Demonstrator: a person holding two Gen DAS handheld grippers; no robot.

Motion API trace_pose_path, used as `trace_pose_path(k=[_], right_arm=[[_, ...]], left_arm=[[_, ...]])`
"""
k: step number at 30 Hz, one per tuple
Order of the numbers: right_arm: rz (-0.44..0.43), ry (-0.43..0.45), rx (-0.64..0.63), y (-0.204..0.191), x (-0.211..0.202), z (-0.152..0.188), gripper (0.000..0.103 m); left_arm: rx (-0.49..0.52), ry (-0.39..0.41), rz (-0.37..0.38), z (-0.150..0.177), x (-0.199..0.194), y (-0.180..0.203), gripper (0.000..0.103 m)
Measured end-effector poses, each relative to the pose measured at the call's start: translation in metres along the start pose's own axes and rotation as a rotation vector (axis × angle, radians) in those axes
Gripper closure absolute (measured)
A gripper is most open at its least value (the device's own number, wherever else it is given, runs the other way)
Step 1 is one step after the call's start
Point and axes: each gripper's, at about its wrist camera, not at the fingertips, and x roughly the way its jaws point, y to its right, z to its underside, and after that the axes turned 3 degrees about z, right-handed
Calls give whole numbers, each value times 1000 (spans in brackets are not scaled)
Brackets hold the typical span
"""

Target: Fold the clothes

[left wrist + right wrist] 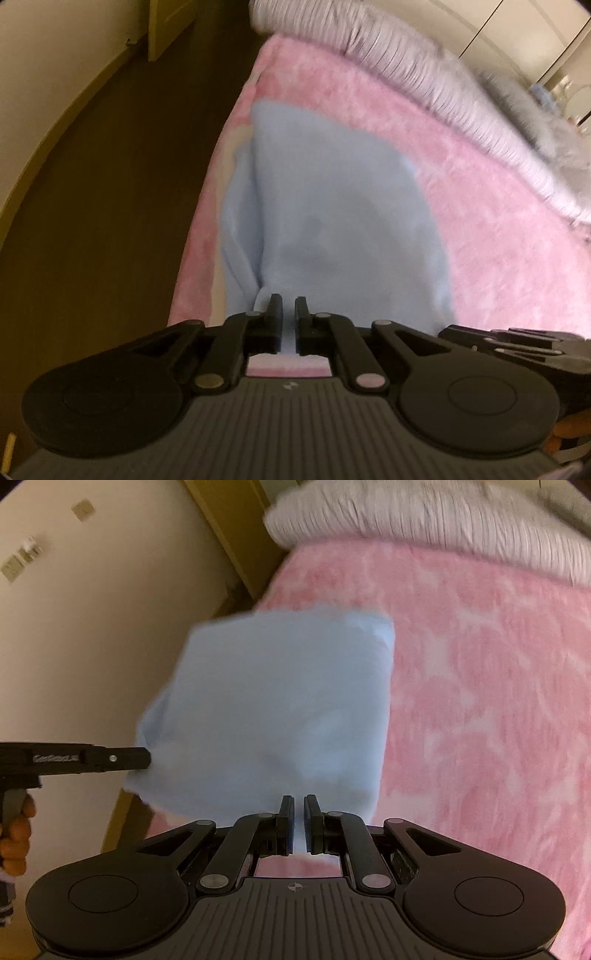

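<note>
- We see a light blue garment point(332, 206) over a fluffy pink blanket point(498, 236) that covers the bed; in the left wrist view it fills the centre of the frame, running from the fingers toward the upper middle
- Our left hand-held gripper point(289, 304), at the lower centre of its own view, has its fingers drawn nearly together with a fold of the blue cloth pinched in the narrow slit between them
- In the right wrist view the same garment point(280, 709) hangs as a blurred, roughly square sheet across the centre, its left part in front of the cream wall point(92, 646) and its right edge over the pink blanket point(480, 701)
- Our right hand-held gripper point(299, 805), at the lower centre of that view, is likewise almost closed on the cloth's near edge, blue fabric showing in the gap
- The left hand-held gripper point(142, 757) enters the right wrist view from the left edge, its tip touching the garment's left side; orange-gloved fingers point(16, 834) hold its handle at the lower left
- A ribbed pale lilac quilt point(406, 62) lies bunched along the blanket's far side, at the upper right of the left view
- Dark floor point(110, 184) fills the left of that frame
</note>
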Motion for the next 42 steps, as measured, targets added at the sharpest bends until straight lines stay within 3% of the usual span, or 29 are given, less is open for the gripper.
trace_pose_path(k=[6,8,9,10,11,19,22,37,42], right_arm=[[25,-44,-53,-13,12,-7,92],[14,-33,-23,-14,3,-9,76],[-1,-24,2,-13,-3,-8,56],[-16,-15,26,-13,-9,-6,41],[-22,-9,34,-14,-15,-5,40],[-15,11,4,-28,-65,14,39],[2,27,-27,-31,-88,19,39],[71,122,-158,-43,-181,33,39],[35,153,-210,-34,-193,31,39]], left_arm=[[-12,4,-59,0,-15,12,96],[-21,4,-91,1,-28,17,79],[-16,12,-103,3,-35,20,78],[-5,20,-118,4,-42,24,77],[7,23,-135,5,-48,29,75],[55,34,-269,30,-96,72,70],[42,38,-286,40,-112,85,63],[35,121,-340,77,-170,137,63],[-17,171,-365,86,-177,160,64]])
